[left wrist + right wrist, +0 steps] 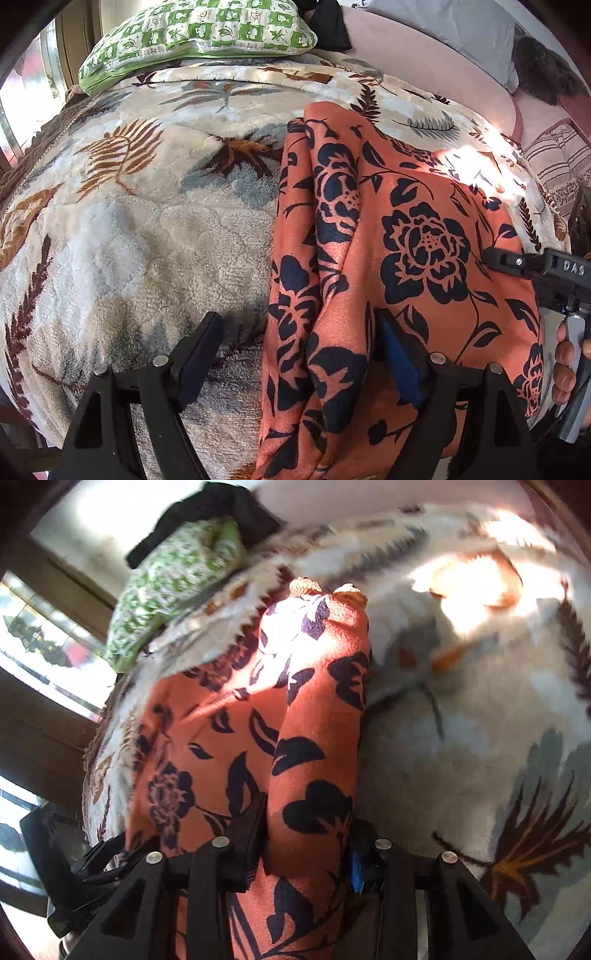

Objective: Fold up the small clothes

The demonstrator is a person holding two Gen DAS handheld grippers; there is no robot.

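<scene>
One cream plush leaf-patterned blanket (129, 229) covers the bed; on it lie one green-and-white checked pillow (199, 33) and one orange garment with dark blue flowers (406, 236), part-folded lengthwise. My left tongs (299, 354) stand wide, straddling its left fold. My right tongs (301, 845) pinch a raised fold.
</scene>
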